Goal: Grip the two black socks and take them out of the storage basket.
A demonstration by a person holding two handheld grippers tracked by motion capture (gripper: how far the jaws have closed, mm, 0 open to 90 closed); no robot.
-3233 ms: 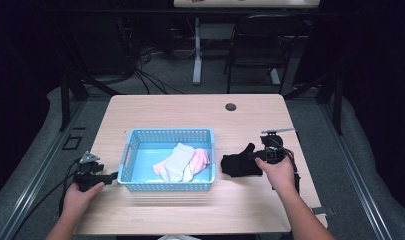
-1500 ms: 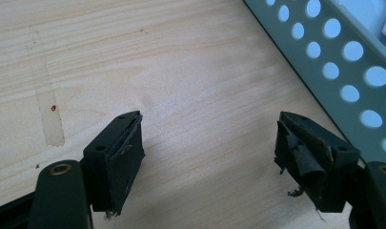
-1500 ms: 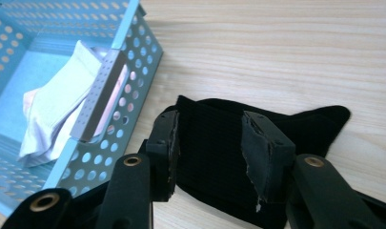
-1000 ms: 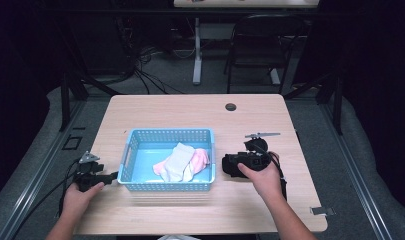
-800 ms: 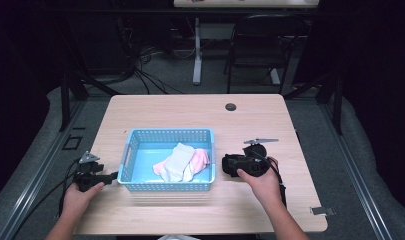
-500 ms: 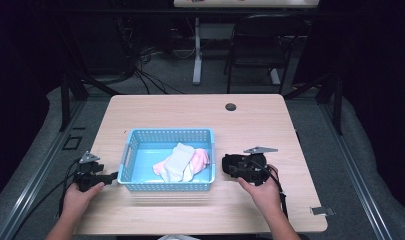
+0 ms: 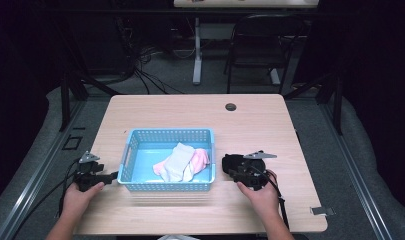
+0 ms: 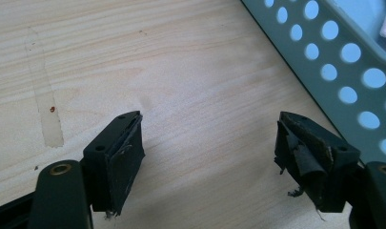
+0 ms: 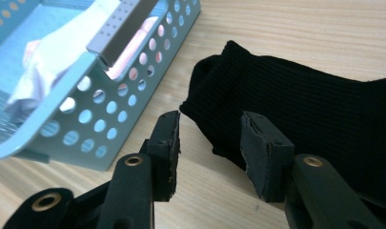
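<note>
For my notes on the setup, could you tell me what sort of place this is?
Probably a lab or recording workroom: a plain wooden table with a cable hole, loose cables on the grey floor behind it, and a chair at a second desk.

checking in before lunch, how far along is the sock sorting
Done: a white sock and a pink sock lie in the blue basket. In hand: the right gripper stands open around the edge of the black sock, not gripping. Left: grasp it and bin it.
</note>
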